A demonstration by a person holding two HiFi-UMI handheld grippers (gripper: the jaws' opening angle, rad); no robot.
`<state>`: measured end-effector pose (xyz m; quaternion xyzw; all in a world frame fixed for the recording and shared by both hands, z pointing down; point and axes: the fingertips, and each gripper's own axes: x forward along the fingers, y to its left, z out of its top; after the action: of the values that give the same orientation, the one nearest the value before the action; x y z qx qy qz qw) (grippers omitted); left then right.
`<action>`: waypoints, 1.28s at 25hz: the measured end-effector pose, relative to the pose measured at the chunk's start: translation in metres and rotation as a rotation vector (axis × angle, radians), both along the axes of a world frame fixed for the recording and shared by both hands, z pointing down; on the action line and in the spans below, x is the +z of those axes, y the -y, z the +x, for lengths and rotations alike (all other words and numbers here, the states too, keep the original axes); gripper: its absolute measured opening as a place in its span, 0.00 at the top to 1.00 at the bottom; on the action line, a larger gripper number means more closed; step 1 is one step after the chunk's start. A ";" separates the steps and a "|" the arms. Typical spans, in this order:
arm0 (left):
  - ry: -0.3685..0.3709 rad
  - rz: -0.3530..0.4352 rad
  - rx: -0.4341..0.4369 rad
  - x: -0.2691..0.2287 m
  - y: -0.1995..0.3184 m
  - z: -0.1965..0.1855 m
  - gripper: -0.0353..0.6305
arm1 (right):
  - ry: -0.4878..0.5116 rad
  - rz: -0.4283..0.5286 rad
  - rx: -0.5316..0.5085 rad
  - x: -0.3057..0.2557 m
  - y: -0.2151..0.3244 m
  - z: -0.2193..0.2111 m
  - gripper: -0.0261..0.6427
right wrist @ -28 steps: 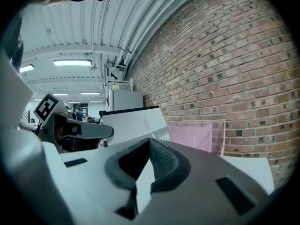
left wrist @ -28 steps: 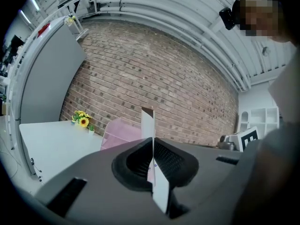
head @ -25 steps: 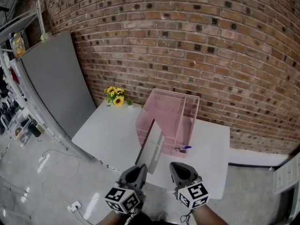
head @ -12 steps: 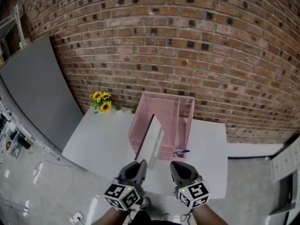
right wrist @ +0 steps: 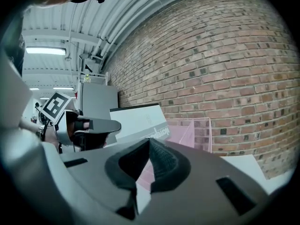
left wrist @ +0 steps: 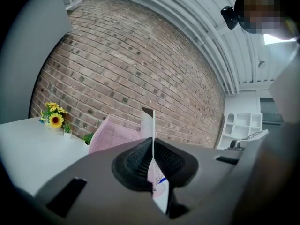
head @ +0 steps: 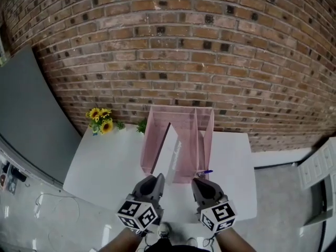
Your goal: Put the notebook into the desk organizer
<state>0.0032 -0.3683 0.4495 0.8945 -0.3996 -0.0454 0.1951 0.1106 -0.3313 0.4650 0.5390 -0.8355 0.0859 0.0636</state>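
Note:
A white notebook (head: 164, 151) with a dark spine stands on edge over the white table, and my left gripper (head: 156, 178) is shut on its near lower corner. Its far top corner overlaps the left compartment of the clear pink desk organizer (head: 202, 135), which stands against the brick wall. In the left gripper view the notebook's thin edge (left wrist: 153, 135) runs up between the pads, with the organizer (left wrist: 112, 136) behind it. My right gripper (head: 198, 181) hovers beside it to the right, shut and empty. The right gripper view shows the notebook's cover (right wrist: 138, 120) and the organizer (right wrist: 190, 128).
A small pot of yellow flowers (head: 100, 119) sits at the table's (head: 105, 159) back left corner. A blue pen (head: 206, 171) lies at the organizer's front right. A grey panel (head: 26, 109) leans at the left. The brick wall (head: 210, 51) closes the back.
The view has swung so the organizer sits more in the middle. The notebook now stands straighter, with its top reaching over the organizer's left compartment. Both grippers keep their places side by side.

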 end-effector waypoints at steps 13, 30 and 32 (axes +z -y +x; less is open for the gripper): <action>-0.004 -0.026 0.057 0.015 0.049 0.012 0.93 | 0.000 -0.018 0.101 0.006 0.026 0.006 0.96; 0.170 -0.044 -0.004 0.037 0.055 0.010 0.79 | 0.012 -0.037 0.100 0.013 0.022 0.003 0.96; 0.204 -0.054 0.007 0.043 0.051 0.012 0.75 | 0.014 -0.038 0.097 0.013 0.020 0.003 0.96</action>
<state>0.0148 -0.4197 0.4930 0.8904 -0.4151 0.0574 0.1777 0.1137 -0.3513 0.4781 0.5769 -0.8070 0.1085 0.0639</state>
